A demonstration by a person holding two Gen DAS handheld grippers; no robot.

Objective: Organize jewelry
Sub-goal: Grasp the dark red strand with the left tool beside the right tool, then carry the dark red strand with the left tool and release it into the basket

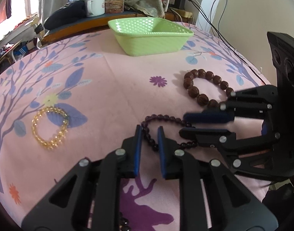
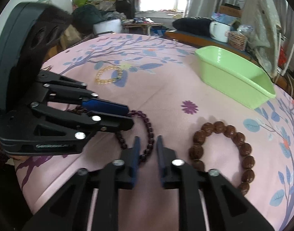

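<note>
Left gripper [image 1: 149, 130] and right gripper [image 2: 148, 140], jaws nearly closed, pinch the dark purple beaded string [image 1: 162, 118]; next, carry it to the green plastic basket [image 1: 147, 36].

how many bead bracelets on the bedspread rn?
3: yellow bracelet off to the left, big brown bracelet on the right, dark purple strand in the middle at both grippers. None seen in the green basket.

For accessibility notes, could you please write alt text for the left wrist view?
The left claw grips a purple bead strand on pink floral cloth, the right claw beside it. A brown bracelet, a yellow bracelet and a green basket lie beyond.
</note>
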